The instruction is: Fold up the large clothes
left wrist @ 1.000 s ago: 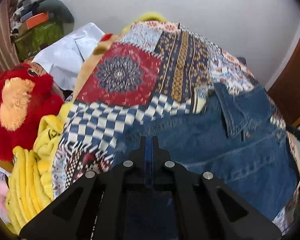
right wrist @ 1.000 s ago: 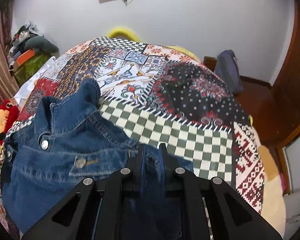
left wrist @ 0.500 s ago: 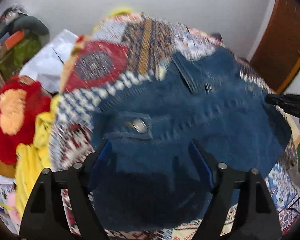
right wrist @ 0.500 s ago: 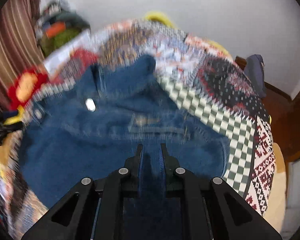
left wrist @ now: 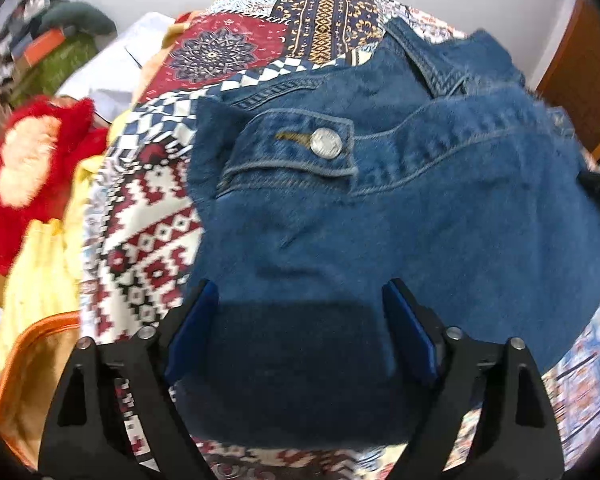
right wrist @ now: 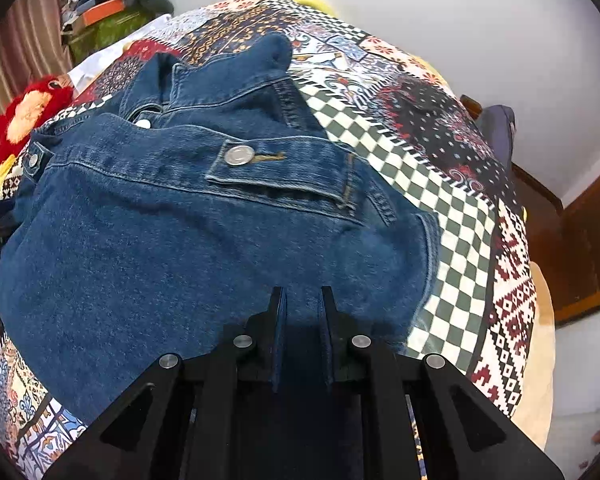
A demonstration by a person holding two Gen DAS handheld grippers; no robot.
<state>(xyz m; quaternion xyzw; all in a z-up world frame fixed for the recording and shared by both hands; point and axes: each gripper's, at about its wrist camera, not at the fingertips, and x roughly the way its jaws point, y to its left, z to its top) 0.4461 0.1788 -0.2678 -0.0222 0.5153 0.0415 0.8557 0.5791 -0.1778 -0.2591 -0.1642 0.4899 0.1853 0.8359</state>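
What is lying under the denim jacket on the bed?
The denim jacket lies on a patchwork bedspread, which shows all around it. Whether anything else is under the jacket cannot be seen, because the denim covers it.

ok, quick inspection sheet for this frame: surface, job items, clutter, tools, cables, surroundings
Surface: bed under a patchwork bedspread, checkered and floral panels.
Job's things: denim jacket spread on the bedspread, collar at the far end, pocket flap button visible.
Clutter: red plush toy and yellow fabric beside the bed; green and orange boxes further back.
Tools: left tool open, fingers wide over the near denim edge; right tool shut on denim.
Cables: nothing seen.
Surroundings: white wall, wooden door, dark bag by the wall.
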